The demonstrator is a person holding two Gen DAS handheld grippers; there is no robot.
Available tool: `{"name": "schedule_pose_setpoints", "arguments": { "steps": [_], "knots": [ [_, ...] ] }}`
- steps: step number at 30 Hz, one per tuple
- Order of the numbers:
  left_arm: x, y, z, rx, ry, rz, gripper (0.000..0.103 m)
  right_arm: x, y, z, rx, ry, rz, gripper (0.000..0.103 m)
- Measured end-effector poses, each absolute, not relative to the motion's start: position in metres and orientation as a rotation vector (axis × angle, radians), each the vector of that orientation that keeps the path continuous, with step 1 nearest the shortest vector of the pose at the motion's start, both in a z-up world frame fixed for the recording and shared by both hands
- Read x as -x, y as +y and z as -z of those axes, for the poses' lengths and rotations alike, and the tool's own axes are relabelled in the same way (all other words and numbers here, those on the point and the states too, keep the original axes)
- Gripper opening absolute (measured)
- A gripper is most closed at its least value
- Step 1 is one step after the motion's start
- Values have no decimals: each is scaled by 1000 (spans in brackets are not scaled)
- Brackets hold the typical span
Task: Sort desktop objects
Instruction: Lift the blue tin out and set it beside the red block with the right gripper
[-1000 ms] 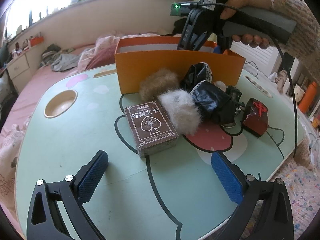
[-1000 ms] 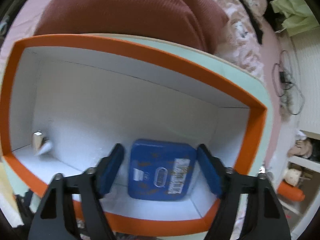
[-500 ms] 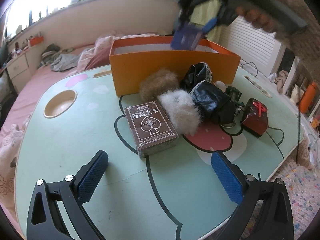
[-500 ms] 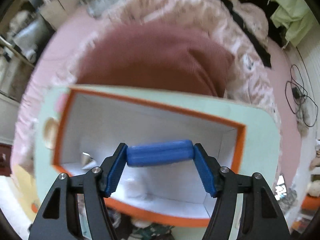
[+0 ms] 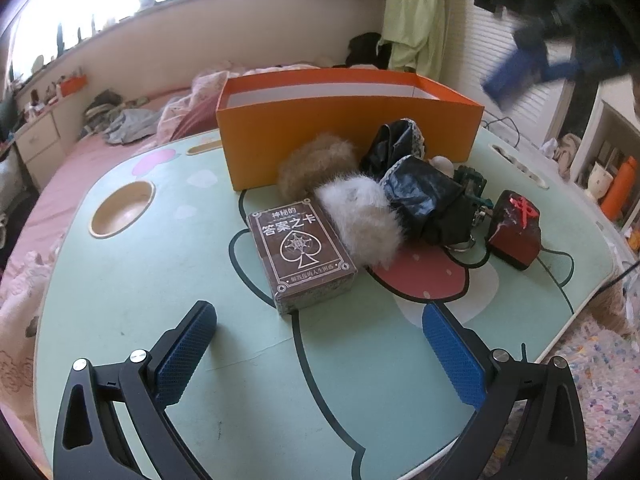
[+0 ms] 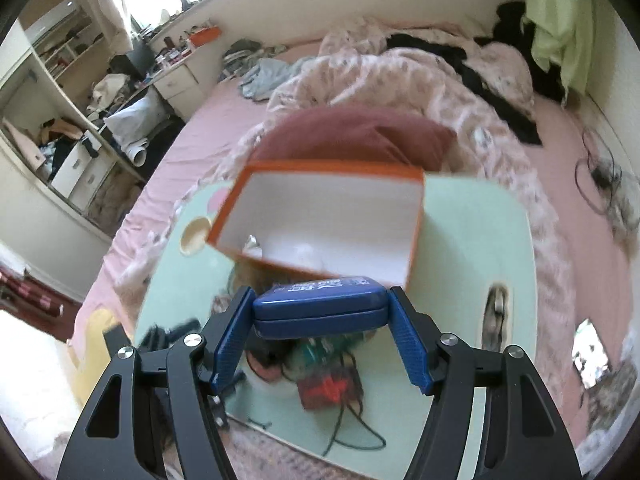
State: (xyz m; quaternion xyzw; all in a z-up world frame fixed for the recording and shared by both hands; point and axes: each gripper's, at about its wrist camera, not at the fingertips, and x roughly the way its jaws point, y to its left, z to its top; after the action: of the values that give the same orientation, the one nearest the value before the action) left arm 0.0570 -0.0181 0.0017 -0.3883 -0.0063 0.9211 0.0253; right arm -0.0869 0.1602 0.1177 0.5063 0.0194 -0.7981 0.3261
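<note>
Right wrist view: right gripper (image 6: 320, 316) clamps a blue tin (image 6: 320, 307) at lower centre; left gripper (image 5: 320, 344) gapes empty.

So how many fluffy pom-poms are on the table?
2: a brown pom-pom against the orange box, and a white pom-pom in front, beside the card box. Others may hide behind the black pouch.

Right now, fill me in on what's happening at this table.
A person is sorting desk clutter with two handheld grippers. The right gripper is shut on a blue tin, held in the air above the table, near the orange box. The left gripper hangs open and empty over the green table, facing a brown card box, two fur pompoms and a black pouch not yet sorted.
</note>
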Motion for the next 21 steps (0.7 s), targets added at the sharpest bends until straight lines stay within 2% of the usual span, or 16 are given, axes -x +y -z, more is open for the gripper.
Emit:
{"name": "schedule_pose_setpoints", "arguments": {
  "steps": [7, 17, 21],
  "knots": [
    [-57, -19, -2, 1202, -15, -2850, 103, 77, 190, -55, -1337, -17, 2132, 67],
    [-57, -20, -2, 1204, -10, -2852, 103, 54, 211, -3, -1267, 11, 2235, 67],
    [-58, -21, -2, 1204, -10, -2852, 103, 44, 212, -9, -1139, 49, 2275, 68]
  ]
}}
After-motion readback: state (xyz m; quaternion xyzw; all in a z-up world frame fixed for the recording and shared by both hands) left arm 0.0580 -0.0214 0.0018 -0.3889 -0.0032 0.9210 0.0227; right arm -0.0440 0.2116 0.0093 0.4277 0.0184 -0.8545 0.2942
